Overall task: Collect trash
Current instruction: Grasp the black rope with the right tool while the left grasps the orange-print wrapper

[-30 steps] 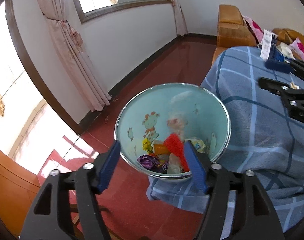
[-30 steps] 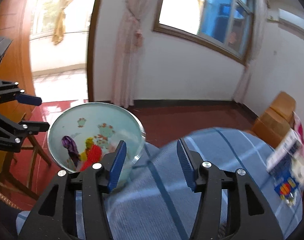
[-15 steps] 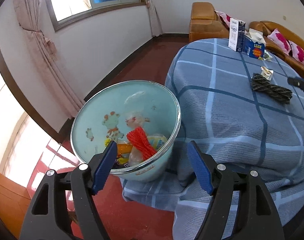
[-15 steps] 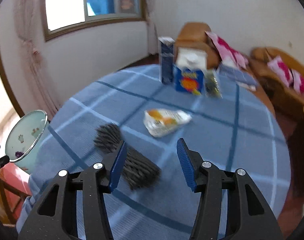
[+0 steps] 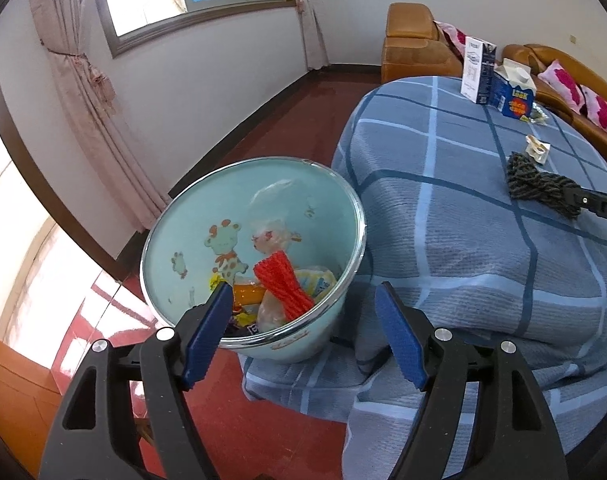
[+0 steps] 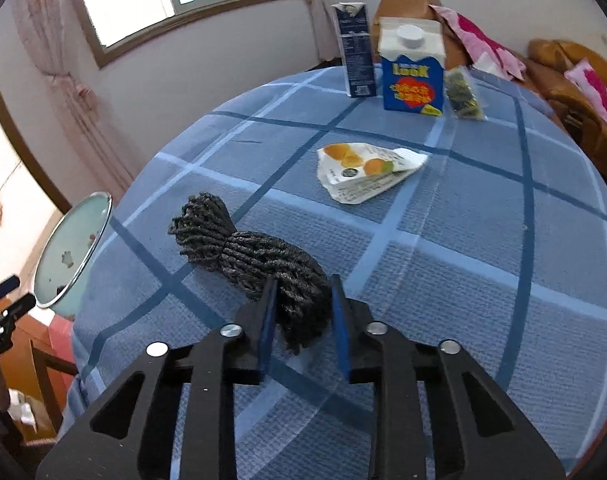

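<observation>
A dark grey yarn bundle (image 6: 243, 252) lies on the blue checked tablecloth (image 6: 463, 280). My right gripper (image 6: 302, 300) is closing around the bundle's near end, and both blue pads press into the strands. A white wrapper printed with orange fruit (image 6: 363, 172) lies farther back on the cloth. Beside the table's edge stands a pale blue enamel bin (image 5: 355, 216), holding a red yarn bundle (image 5: 281, 284) and several wrappers. My left gripper (image 5: 303, 336) hovers open just in front of the bin's near wall and holds nothing.
Two cartons, one dark blue (image 6: 355, 52) and one blue and white (image 6: 411, 68), stand at the table's far side next to a small clear bag (image 6: 463, 94). An orange sofa (image 5: 415, 48) with pink cushions runs behind the table. Red floor lies below the bin.
My right gripper swung from the bin to the table, came down over the dark yarn bundle, and its jaws narrowed onto it. The left gripper shifted toward the table, then held still.
</observation>
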`<state>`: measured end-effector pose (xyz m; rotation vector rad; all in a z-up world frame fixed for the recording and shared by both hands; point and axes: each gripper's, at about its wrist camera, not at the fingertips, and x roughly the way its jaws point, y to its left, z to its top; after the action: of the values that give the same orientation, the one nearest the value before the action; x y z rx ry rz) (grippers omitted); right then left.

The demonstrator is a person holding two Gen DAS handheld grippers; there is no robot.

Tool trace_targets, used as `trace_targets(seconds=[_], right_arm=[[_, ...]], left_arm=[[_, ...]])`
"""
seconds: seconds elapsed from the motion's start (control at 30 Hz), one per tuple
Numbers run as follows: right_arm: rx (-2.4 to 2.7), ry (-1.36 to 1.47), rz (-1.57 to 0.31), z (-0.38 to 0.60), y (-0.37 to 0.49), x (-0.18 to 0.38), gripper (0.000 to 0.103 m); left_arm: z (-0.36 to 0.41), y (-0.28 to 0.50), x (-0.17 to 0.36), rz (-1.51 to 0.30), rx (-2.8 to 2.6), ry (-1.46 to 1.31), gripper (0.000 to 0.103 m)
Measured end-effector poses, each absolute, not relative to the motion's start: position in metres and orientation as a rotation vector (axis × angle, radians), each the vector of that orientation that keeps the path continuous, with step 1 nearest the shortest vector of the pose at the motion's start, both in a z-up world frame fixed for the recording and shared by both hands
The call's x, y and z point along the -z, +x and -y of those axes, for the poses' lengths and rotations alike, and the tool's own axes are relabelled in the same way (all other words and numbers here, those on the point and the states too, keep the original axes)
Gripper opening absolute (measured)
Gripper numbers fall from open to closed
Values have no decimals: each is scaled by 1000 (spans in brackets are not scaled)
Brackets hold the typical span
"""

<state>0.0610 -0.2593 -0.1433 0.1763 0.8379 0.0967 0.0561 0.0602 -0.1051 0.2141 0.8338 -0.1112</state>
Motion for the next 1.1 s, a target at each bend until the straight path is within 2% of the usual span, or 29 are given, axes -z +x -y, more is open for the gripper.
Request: trace_targets(seconds=[0.17, 0.4, 0.63, 0.8, 1.1], right_arm=[[-105, 196, -777, 272, 53, 128, 16], [77, 199, -662, 347, 31, 94, 16], [261, 238, -640, 431, 11, 103, 16], [337, 268, -631, 471, 1, 116, 16], [326, 300, -613, 493, -5, 123, 16]], left_arm=[[-41, 59, 91, -799, 138, 237, 72], [26, 82, 80, -759, 226, 264, 72], [136, 110, 79, -735, 355, 284, 72], [206, 134, 97, -762, 398, 326, 72], [261, 168, 128, -825, 413, 367, 71]])
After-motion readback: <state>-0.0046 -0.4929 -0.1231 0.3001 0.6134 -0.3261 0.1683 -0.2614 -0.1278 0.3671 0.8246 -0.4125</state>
